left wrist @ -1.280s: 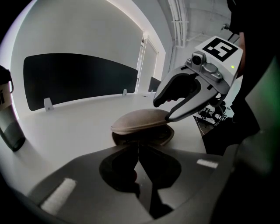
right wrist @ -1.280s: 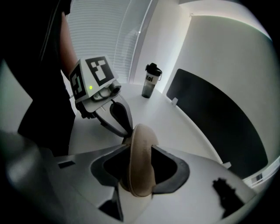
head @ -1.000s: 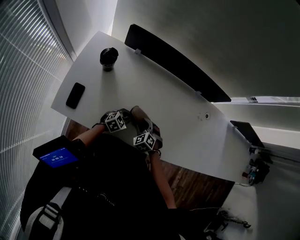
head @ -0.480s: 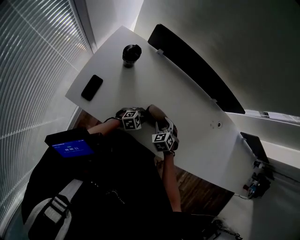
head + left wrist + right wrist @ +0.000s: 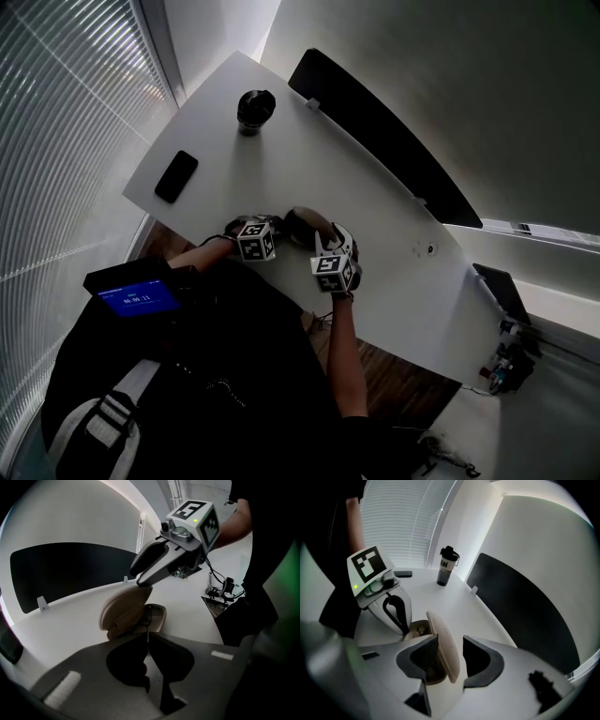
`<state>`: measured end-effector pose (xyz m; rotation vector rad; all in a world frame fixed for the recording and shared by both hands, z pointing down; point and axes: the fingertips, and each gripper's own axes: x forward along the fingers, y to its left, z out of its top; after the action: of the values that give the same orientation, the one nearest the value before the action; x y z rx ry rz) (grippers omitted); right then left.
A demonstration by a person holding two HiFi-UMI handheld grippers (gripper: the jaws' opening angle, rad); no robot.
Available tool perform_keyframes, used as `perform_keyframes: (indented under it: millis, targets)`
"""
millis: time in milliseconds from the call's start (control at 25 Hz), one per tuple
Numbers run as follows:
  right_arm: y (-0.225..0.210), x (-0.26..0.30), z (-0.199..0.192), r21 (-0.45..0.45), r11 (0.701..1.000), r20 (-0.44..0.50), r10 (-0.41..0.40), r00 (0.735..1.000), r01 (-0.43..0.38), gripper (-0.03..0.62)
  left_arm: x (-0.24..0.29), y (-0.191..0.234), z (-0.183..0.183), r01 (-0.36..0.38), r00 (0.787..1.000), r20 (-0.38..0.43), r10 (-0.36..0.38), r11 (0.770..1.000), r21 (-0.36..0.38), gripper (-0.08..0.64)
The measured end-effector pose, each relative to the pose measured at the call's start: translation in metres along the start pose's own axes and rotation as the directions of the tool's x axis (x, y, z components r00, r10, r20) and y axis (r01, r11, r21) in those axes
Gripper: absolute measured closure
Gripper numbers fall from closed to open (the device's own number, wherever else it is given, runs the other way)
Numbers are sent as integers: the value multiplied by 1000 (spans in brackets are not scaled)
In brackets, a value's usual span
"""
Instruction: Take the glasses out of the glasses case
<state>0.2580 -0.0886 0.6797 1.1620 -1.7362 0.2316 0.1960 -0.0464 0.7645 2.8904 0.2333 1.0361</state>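
Note:
A tan glasses case (image 5: pixel 302 225) lies near the white table's (image 5: pixel 375 206) front edge. Its lid (image 5: pixel 124 606) stands raised over the base (image 5: pixel 157 616), and dark glasses (image 5: pixel 136 626) lie inside. My left gripper (image 5: pixel 148 632) is shut, with its tips at the base's near rim. In the right gripper view the left gripper (image 5: pixel 407 631) dips to the case's edge. My right gripper (image 5: pixel 450 651) straddles the raised lid (image 5: pixel 443 644), which leans against one pad with a gap to the other. The left gripper view shows the right gripper (image 5: pixel 139 581) at the lid's top edge.
A black phone (image 5: pixel 176 176) lies at the table's left. A dark bottle (image 5: pixel 255 110) stands at the far left corner. A long black divider panel (image 5: pixel 384 131) runs along the far edge. A device with a blue screen (image 5: pixel 131 298) sits by the person's left arm.
The head view has swung, so the table sits differently in frame. Both grippers stay at the case, and the right one now reaches slightly farther over the table.

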Motion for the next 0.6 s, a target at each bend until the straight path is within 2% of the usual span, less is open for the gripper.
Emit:
perform_keyframes:
  millis: [200, 360, 480, 600]
  targets:
    - [-35, 12, 5, 7, 1000, -4, -21, 1000, 21, 425, 1, 0, 2, 0, 1000, 5, 0, 1000, -2, 543]
    - [-54, 28, 6, 34, 999, -36, 6, 999, -5, 426, 1, -1, 2, 4, 1000, 4, -4, 1000, -9, 543]
    - [-68, 46, -10, 80, 996, -76, 34, 997, -28, 426, 1, -1, 1, 12, 1000, 6, -12, 1000, -24, 543]
    - [-69, 57, -29, 69, 996, -139, 67, 988, -58, 426, 0, 0, 0, 15, 1000, 9, -14, 999, -39, 541]
